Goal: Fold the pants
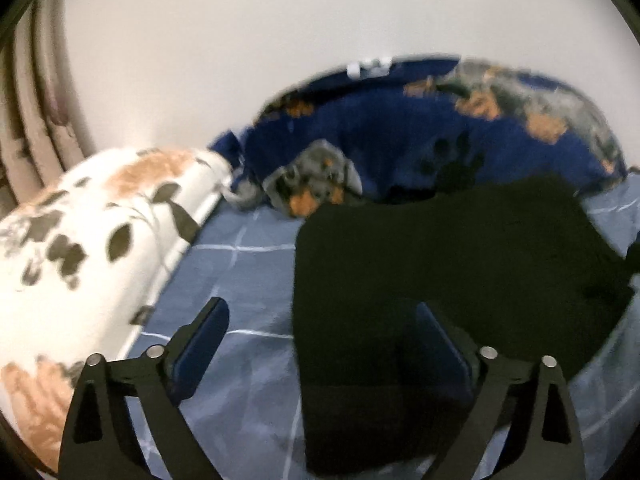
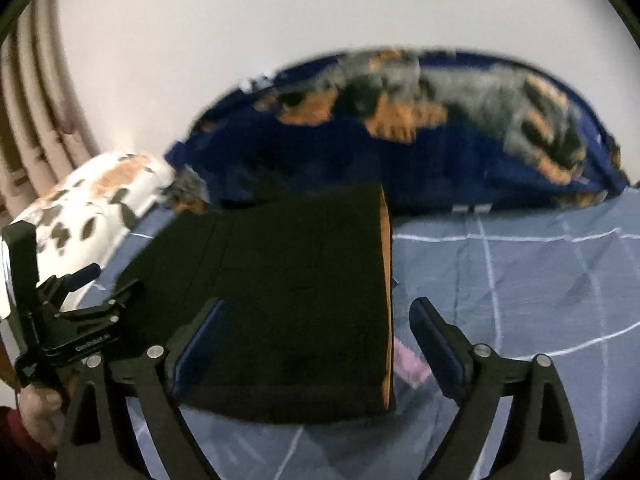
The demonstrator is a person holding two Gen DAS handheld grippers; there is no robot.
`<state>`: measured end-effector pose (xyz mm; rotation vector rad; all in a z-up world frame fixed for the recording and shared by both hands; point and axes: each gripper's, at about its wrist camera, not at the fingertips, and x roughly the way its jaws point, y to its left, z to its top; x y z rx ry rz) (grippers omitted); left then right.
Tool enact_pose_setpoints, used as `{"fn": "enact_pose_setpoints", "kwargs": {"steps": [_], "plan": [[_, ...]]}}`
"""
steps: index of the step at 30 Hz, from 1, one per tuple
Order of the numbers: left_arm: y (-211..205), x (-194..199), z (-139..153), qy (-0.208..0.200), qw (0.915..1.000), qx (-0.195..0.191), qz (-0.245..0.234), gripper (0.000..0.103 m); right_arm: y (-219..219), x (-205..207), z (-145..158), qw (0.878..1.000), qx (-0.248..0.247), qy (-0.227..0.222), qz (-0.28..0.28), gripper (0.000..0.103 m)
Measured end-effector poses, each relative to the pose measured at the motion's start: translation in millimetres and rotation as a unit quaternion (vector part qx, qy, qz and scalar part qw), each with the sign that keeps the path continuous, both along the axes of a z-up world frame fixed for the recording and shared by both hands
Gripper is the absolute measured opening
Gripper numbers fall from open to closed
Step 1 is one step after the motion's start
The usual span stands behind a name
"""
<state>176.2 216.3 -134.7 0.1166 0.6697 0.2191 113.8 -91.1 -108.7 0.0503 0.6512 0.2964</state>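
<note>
Your left gripper has its jaws spread wide, pinching nothing. Your right gripper is spread wide too, with nothing in its grip. The black pants lie folded flat on the blue checked bed, just past both grippers. A white flowered pillow sits at the left, and a dark blue blanket lies on the far side.
</note>
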Motion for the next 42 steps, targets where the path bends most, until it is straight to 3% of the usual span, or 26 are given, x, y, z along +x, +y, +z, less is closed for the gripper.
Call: {"fn": "enact_pose_setpoints", "kwargs": {"steps": [8,13,23,36,42], "plan": [[-32.7,-62.8,62.2,-0.055,0.9983,-0.002,-0.021,0.103,-9.2,-69.4,7.5,1.0,0.014,-0.008,0.009,0.094],[-47.7,-97.3,92.2,-0.091,0.9958,0.009,0.0,0.103,-6.2,-93.9,21.3,0.999,0.023,-0.014,0.017,0.095],[-60.1,-141.1,144.0,-0.144,0.9894,-0.014,-0.004,0.103,-14.4,-124.2,52.4,0.998,0.031,-0.038,0.025,0.098],[-88.2,-174.0,173.1,-0.194,0.9809,0.011,-0.001,0.103,-25.5,-143.0,78.0,0.997,0.037,-0.067,0.022,0.099],[-88.1,-174.7,174.6,-0.178,0.983,-0.033,-0.029,0.103,-28.3,-145.3,79.9,0.997,0.035,-0.069,0.016,0.099]]}}
